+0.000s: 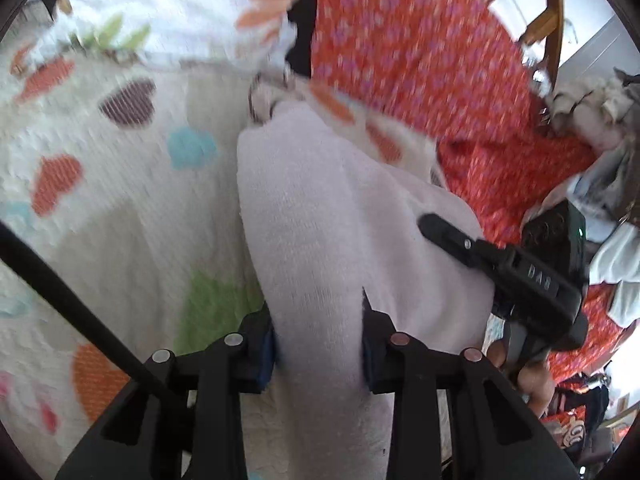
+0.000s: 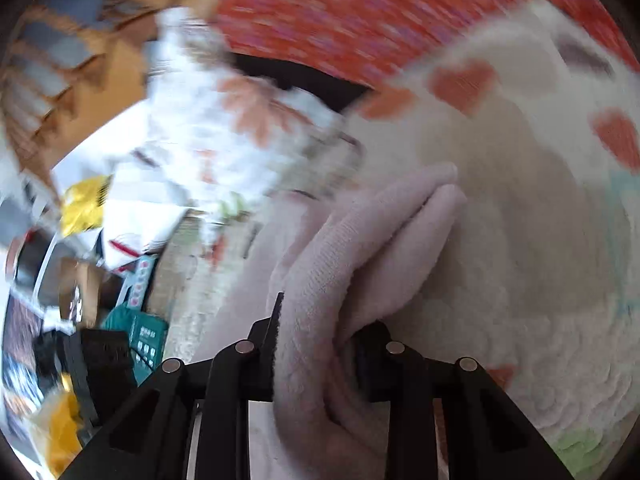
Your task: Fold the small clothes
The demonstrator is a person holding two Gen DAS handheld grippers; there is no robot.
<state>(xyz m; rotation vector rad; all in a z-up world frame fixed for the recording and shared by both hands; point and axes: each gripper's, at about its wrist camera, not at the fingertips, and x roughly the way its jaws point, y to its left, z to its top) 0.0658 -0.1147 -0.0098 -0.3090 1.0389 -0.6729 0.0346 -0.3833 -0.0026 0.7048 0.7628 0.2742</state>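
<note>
Over the heart-patterned blanket (image 1: 120,216), left gripper (image 1: 318,354) and right gripper (image 2: 314,354) each clamp a light, limp pink fleece garment (image 1: 320,208), best pinched at its six-o'clock edge.

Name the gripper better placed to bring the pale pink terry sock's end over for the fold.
Right, probably. The right gripper pinches the pale pink terry sock where it already lies doubled, while the left gripper clamps one flat stretch.
</note>
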